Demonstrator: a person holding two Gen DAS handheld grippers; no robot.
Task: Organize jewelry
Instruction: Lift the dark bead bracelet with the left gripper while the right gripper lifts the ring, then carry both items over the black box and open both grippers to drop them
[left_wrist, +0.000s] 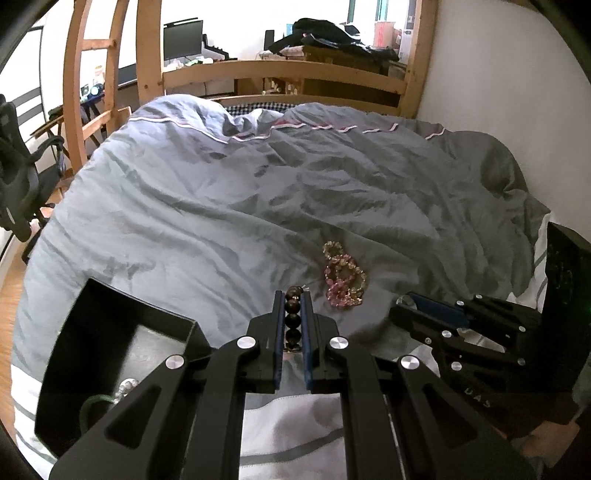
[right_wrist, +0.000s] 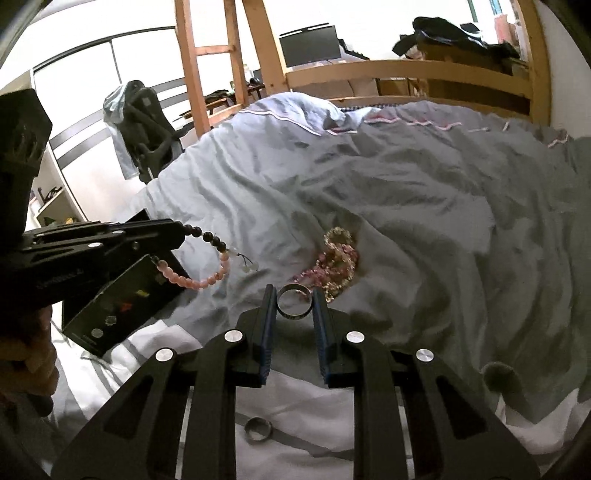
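Note:
My left gripper (left_wrist: 293, 295) is shut on a beaded bracelet (left_wrist: 293, 317) of dark and pink beads; in the right wrist view the bracelet (right_wrist: 207, 258) hangs in a loop from that gripper (right_wrist: 177, 232), above the bed. My right gripper (right_wrist: 294, 295) is shut on a silver ring (right_wrist: 293, 304), held above the quilt; it also shows at the right of the left wrist view (left_wrist: 417, 306). A pile of pink and gold bracelets (left_wrist: 343, 275) lies on the grey quilt, also in the right wrist view (right_wrist: 334, 262). A second silver ring (right_wrist: 258, 430) lies on the white sheet.
An open black jewelry box (left_wrist: 122, 332) sits at my left on the bed, with a few items inside; it shows in the right wrist view (right_wrist: 122, 299). The wooden bed frame (left_wrist: 280, 72) stands behind. An office chair (right_wrist: 147, 122) stands left of the bed.

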